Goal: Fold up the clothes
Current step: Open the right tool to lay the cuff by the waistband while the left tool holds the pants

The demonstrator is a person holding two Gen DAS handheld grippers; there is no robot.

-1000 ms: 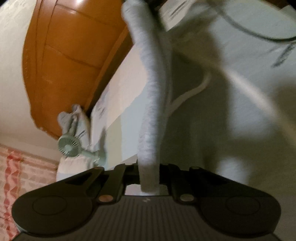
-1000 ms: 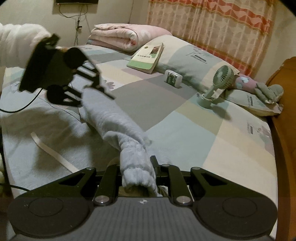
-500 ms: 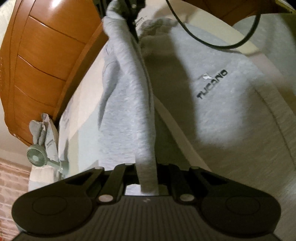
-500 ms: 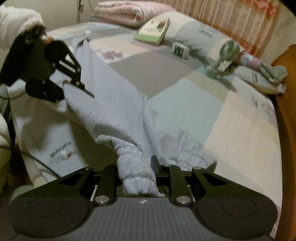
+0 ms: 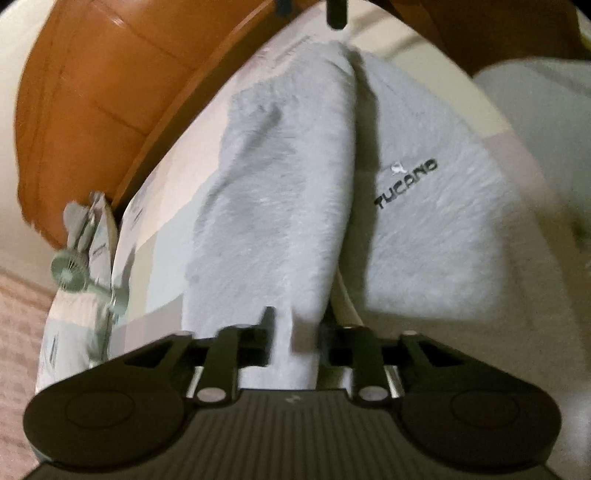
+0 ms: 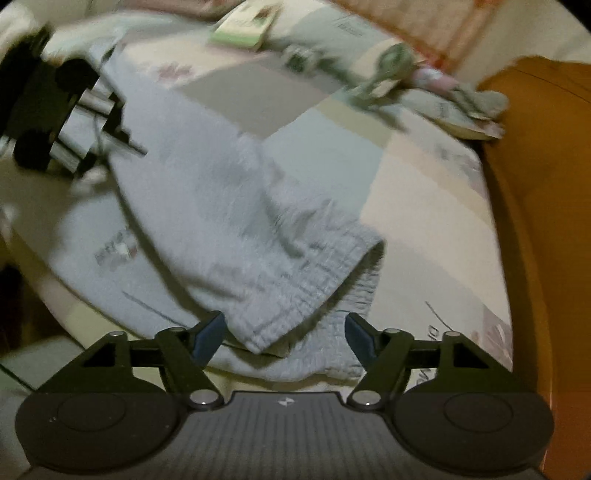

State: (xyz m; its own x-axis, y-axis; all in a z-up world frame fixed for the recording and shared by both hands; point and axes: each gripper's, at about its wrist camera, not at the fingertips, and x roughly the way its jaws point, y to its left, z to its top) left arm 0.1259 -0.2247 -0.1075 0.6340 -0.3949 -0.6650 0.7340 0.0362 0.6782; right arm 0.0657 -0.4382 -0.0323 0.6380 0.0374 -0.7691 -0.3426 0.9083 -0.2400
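Grey fleece sweatpants lie on the bed, one half folded over the other, with a black TUCANO logo on the lower layer. My left gripper is shut on the pants' fabric. In the right wrist view the pants spread across the bed with the elastic waistband nearest me. My right gripper is open, its blue pads either side of the waistband corner. The left gripper shows at the far end of the pants, still holding them.
A patchwork bedsheet covers the bed. A small green fan, a book and pillows lie at the head. A wooden board runs along the right side. A pale strap lies under the pants.
My right gripper has opened and let go of the waistband, which now lies on the bed. The raised half of the pants has come down flat over the other half.
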